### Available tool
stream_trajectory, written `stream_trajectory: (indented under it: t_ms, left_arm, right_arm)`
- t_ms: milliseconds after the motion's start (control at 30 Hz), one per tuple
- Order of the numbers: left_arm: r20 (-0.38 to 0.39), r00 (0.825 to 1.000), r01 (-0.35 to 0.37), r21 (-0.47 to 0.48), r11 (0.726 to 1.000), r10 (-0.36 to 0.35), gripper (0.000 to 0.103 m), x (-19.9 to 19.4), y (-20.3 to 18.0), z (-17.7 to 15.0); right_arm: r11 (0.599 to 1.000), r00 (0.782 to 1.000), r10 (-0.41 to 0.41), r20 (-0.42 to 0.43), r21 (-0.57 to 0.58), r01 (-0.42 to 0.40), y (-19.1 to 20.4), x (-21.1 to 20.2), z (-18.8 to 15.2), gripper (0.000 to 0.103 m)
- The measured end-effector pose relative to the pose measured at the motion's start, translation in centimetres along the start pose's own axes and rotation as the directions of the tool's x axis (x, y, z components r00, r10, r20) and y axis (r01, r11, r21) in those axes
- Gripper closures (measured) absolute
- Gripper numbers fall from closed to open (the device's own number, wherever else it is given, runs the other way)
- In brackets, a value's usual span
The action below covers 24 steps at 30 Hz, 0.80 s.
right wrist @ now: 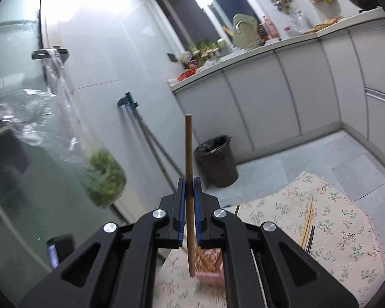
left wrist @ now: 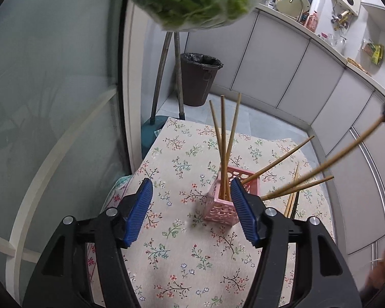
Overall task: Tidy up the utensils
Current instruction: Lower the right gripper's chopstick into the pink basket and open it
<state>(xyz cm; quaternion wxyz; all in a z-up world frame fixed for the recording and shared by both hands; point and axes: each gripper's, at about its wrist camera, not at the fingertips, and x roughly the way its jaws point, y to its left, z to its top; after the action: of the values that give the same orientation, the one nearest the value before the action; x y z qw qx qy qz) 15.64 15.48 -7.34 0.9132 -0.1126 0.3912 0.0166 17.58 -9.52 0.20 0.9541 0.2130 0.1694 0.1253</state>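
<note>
Right tool (right wrist: pixel 189 200) clamped on a chopstick (right wrist: pixel 188 154); left tool (left wrist: pixel 191 205) spread apart.
Chopstick crosses its pads, upright, lower end just above the holder (right wrist: pixel 210 274).

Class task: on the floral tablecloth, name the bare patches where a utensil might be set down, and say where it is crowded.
Free: the tablecloth in front of the pink holder, between the left gripper fingers, and the far stretch toward the bin. Crowded: right of the holder, where loose chopsticks lie and leaning sticks fan out. The right gripper holds a chopstick above the holder.
</note>
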Motion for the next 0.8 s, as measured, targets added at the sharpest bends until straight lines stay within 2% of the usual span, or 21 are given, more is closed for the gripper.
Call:
stream_trajectory:
  t_ms: [167, 367, 567, 667, 733, 800]
  left_arm:
    - [-0.015, 1.000, 0.000, -0.008, 1.000, 0.000, 0.043, 0.3, 0.7, 0.2]
    - [-0.035, 0.999, 0.004, -0.006, 1.000, -0.004, 0.042, 0.8, 0.6, 0.1]
    - [-0.035, 0.999, -0.002, 0.011, 1.000, 0.003, 0.036, 1.1, 0.3, 0.0]
    - [-0.030, 1.000, -0.009, 0.019, 1.000, 0.010, 0.030, 1.0, 0.1, -0.1]
    - [-0.018, 1.000, -0.017, 0.025, 1.000, 0.018, 0.018, 0.7, -0.1, -0.1]
    - [0.000, 0.999, -0.032, 0.030, 0.999, 0.032, 0.011, 0.4, -0.3, -0.1]
  right_arm:
    - [0.991, 0.991, -0.130, 0.008, -0.040, 0.130, 0.4, 3.8, -2.2, 0.097]
    - [0.978, 0.979, -0.201, -0.041, -0.069, 0.198, -0.3, 7.0, -4.6, 0.097]
    - [0.978, 0.977, -0.200, -0.080, -0.071, 0.194, -0.7, 8.2, -5.4, 0.097]
    - [0.981, 0.978, -0.185, -0.095, -0.077, 0.178, -0.7, 8.0, -5.2, 0.093]
    - [0.986, 0.982, -0.160, -0.103, -0.074, 0.152, -0.7, 7.5, -4.8, 0.087]
    - [0.987, 0.985, -0.144, -0.095, -0.080, 0.137, -0.6, 6.6, -4.1, 0.080]
